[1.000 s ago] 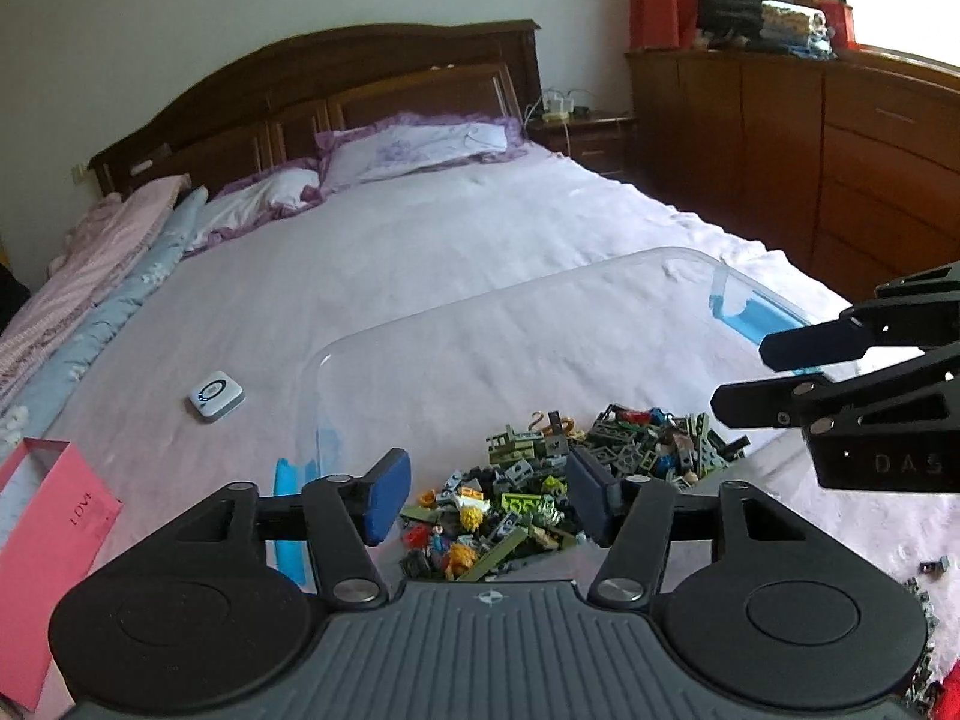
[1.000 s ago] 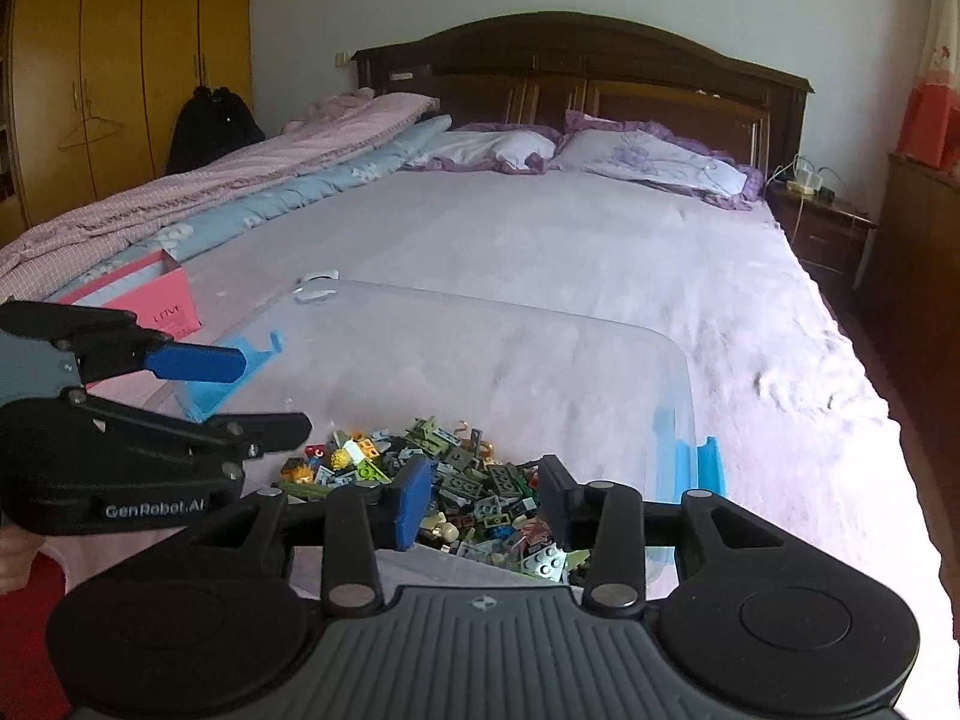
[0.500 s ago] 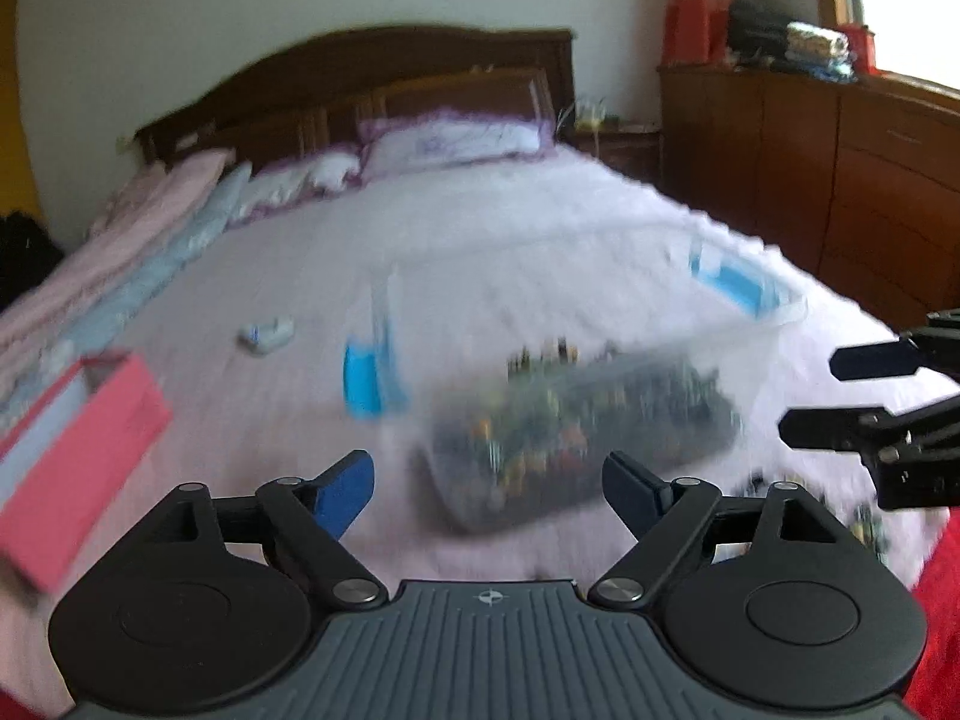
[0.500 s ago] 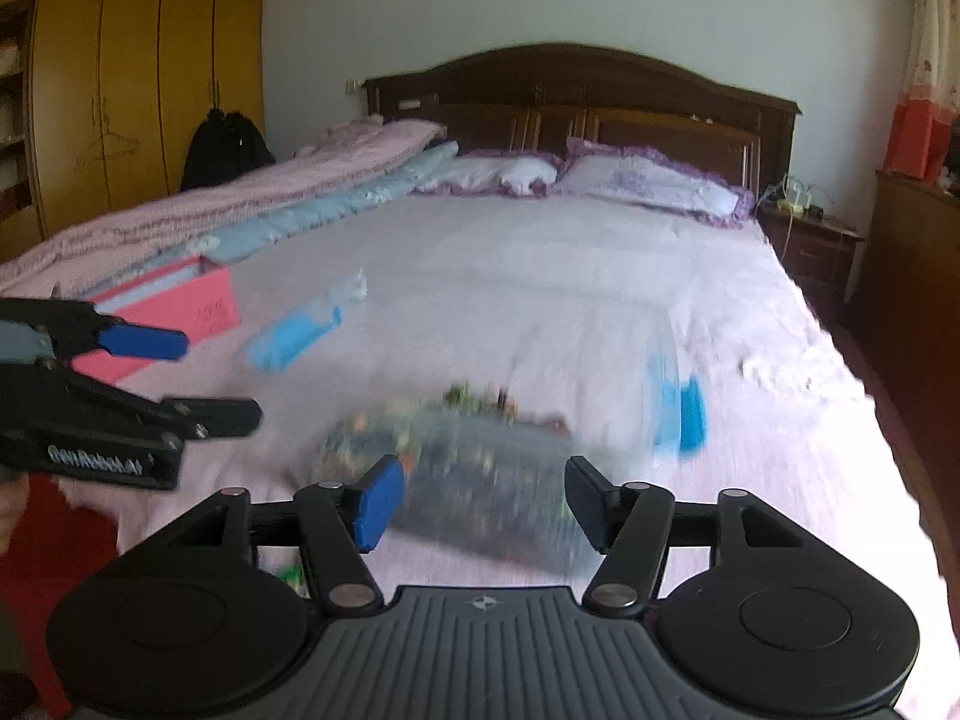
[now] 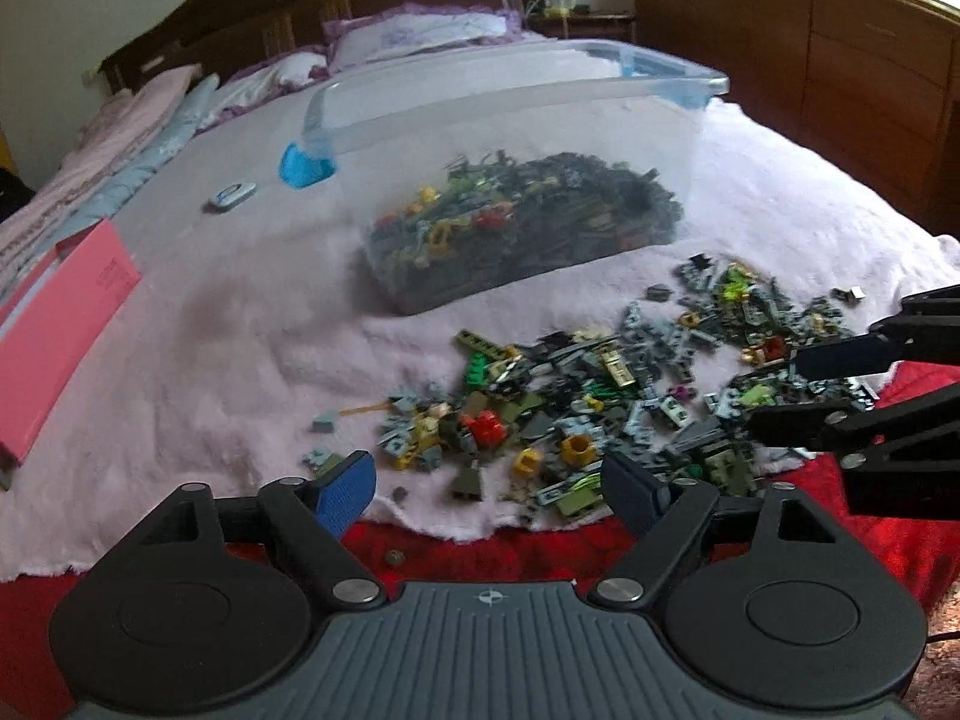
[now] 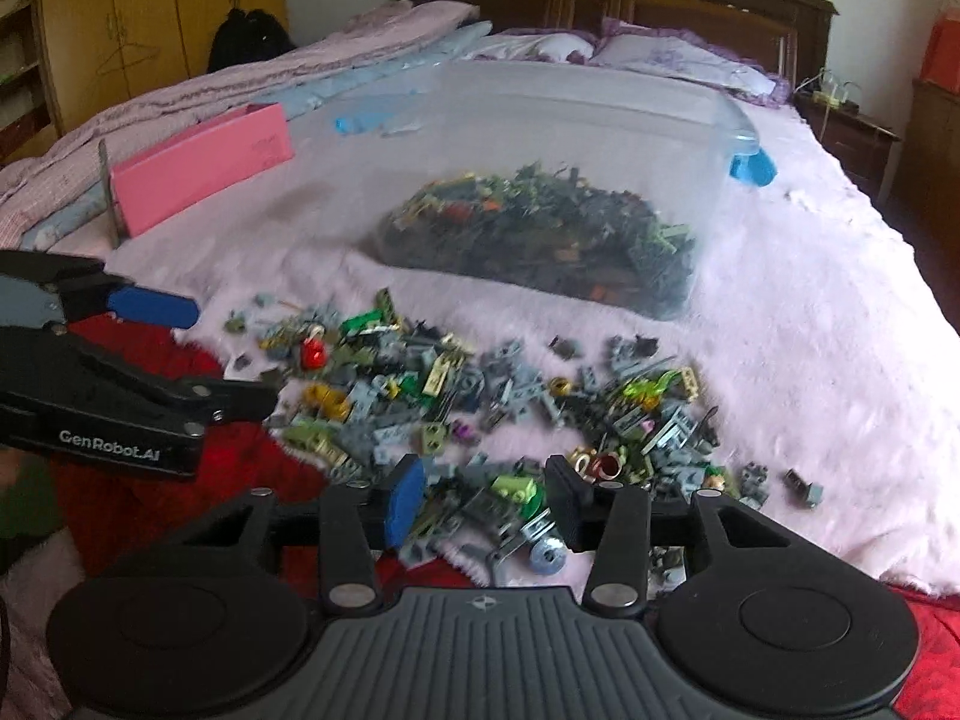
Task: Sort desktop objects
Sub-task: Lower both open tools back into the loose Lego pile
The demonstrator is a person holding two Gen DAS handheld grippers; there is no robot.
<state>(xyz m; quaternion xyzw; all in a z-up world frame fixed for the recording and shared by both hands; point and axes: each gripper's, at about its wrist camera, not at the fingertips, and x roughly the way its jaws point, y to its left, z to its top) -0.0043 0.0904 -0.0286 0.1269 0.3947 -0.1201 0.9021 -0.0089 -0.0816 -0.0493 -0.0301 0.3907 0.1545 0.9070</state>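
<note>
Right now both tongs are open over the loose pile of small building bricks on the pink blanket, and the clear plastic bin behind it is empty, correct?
Not quite: the clear plastic bin is not empty. The right wrist view shows a heap of bricks inside. The rest holds: left tongs and right tongs are open over the loose pile.

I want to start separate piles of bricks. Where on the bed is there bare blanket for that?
Bare blanket lies between the pink box and the clear bin, left of the loose bricks. More lies right of the bin. The near edge is crowded with bricks, under both open grippers.
</note>
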